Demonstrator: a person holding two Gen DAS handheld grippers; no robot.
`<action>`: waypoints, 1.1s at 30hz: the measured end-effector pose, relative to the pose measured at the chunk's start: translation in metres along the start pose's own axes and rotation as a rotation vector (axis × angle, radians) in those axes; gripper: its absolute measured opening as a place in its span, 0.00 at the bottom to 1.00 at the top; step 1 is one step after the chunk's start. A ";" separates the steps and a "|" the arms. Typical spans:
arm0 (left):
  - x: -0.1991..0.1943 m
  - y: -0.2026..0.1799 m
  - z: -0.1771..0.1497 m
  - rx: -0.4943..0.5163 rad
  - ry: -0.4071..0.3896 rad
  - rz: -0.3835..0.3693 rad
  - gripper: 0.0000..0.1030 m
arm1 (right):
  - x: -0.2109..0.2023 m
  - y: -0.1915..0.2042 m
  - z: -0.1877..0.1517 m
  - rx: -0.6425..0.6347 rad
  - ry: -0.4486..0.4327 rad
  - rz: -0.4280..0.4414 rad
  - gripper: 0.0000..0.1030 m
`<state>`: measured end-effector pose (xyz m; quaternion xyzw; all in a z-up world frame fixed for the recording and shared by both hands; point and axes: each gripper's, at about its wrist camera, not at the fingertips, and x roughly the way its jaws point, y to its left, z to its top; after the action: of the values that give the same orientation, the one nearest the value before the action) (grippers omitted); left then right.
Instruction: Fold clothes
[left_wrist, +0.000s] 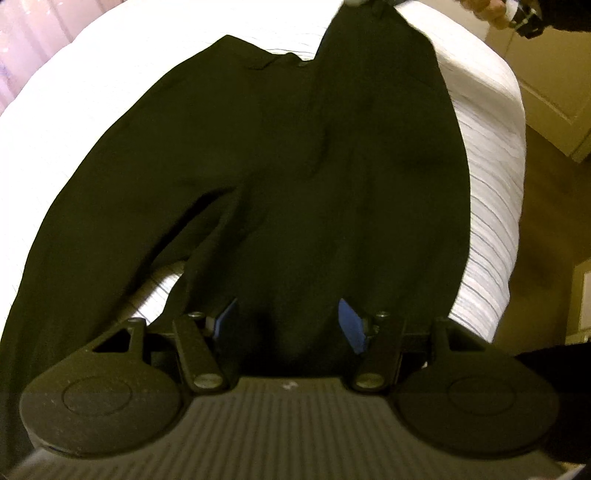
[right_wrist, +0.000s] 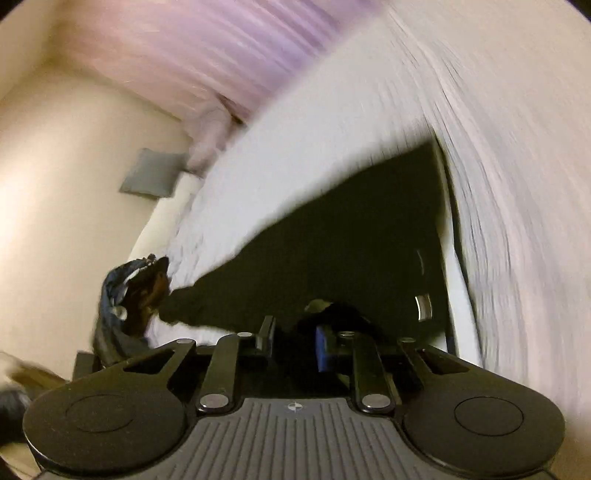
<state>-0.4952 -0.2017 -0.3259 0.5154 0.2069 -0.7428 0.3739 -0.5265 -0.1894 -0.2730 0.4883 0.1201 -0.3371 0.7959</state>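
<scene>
Left claw: blue pads are seen set wide apart, with dark cloth of the black trousers bunched between them; whether the cloth is actually pinched cannot be told, since the pads do not meet

Right claw: the pads are drawn close together on a fold of the same black trousers, a bunched edge of cloth being gripped just in front of the blue pad

In the left wrist view the trousers are spread over a white striped bed, waistband toward the far side. One leg is lifted at its far end, up at the top edge of the frame, where a hand is partly seen beside it; the other leg lies flat to the left. A strip of bedding shows in the gap between the legs

In the right wrist view, heavily blurred, the trousers are stretched taut across the bed. A grey cushion is noted at the far end of the bed, and a heap of dark blue and brown garments at the bed's edge, left. Pink curtains are seen beyond
</scene>
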 end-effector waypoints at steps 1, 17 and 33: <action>0.001 0.000 0.000 0.001 0.002 -0.001 0.54 | 0.000 0.003 0.001 -0.041 -0.009 -0.046 0.20; -0.001 -0.002 0.008 0.046 -0.044 -0.022 0.55 | -0.039 -0.002 -0.077 0.194 -0.037 -0.485 0.74; -0.007 -0.020 0.004 0.084 -0.025 -0.040 0.55 | -0.041 -0.032 -0.130 0.491 -0.145 -0.338 0.09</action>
<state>-0.5119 -0.1896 -0.3195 0.5171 0.1810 -0.7646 0.3395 -0.5599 -0.0703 -0.3377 0.6139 0.0576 -0.5175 0.5933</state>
